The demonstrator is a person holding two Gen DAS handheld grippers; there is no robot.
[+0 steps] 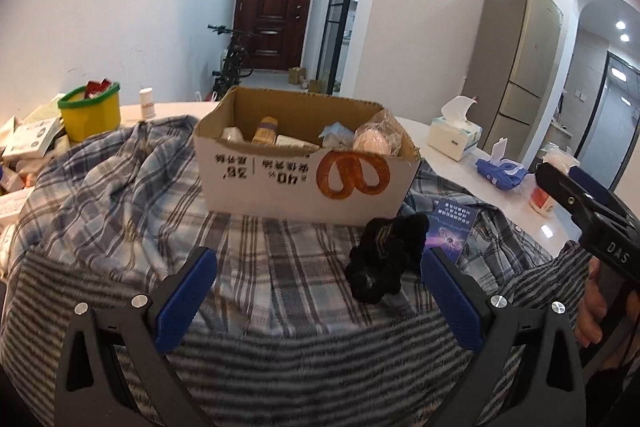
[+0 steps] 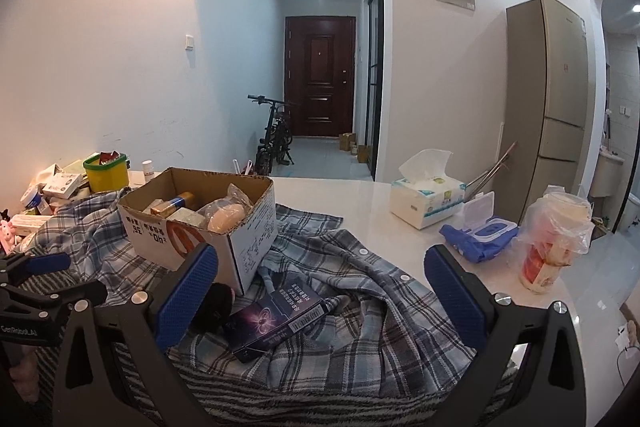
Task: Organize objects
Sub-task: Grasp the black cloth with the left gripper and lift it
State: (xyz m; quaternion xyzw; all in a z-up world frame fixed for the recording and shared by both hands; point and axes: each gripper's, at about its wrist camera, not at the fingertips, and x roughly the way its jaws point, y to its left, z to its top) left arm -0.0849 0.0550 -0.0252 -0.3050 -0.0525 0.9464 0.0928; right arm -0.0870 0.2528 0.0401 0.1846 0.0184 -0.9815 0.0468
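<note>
An open cardboard box [image 1: 304,179] with a pretzel print stands on a blue plaid shirt [image 1: 120,187]; several small packs and a bagged item lie inside it. A black fuzzy item [image 1: 384,255] lies in front of the box's right corner, beside a dark purple-blue carton [image 1: 452,231]. My left gripper [image 1: 318,291] is open above the cloth, with the fuzzy item just inside its right finger. My right gripper [image 2: 320,293] is open above the dark carton [image 2: 276,315], the fuzzy item [image 2: 220,303] by its left finger. Neither gripper holds anything.
A striped cloth [image 1: 280,359] covers the near table. A yellow tub [image 2: 106,173] and piled small boxes stand far left. On the white table [image 2: 352,203] at right are a tissue box [image 2: 428,199], wet wipes [image 2: 480,231] and a bagged cup [image 2: 552,239]. A fridge [image 2: 556,99] stands behind.
</note>
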